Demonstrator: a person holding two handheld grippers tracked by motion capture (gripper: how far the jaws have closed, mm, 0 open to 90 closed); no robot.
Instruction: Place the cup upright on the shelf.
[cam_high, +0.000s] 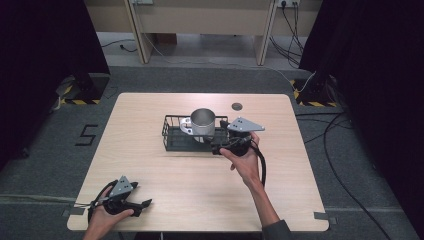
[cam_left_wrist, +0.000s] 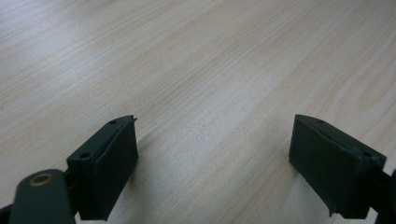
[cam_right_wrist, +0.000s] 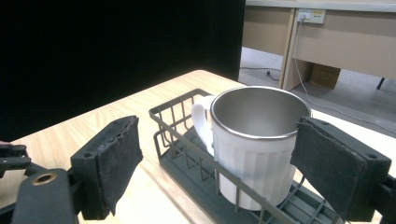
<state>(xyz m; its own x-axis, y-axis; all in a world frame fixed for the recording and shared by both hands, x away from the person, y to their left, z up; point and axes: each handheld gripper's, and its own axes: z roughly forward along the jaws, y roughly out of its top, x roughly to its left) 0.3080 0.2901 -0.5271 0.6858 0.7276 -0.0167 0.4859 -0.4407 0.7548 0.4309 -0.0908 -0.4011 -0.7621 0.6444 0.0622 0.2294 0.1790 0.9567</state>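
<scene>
Over on my left, my left gripper (cam_high: 142, 204) sits low at the near corner of the pale wood-grain table (cam_high: 165, 175), jaws spread wide with only bare tabletop between them. Moving to the middle: the dark wire rectangular basket (cam_high: 172, 135) sits mid-table, and the white ribbed mug with a steel lining (cam_high: 203, 122) stands upright inside it, at its right end, handle pointing left. On the right, my right gripper (cam_high: 216, 145) hangs just beside the basket's right end, jaws wide apart, gripping nothing.
</scene>
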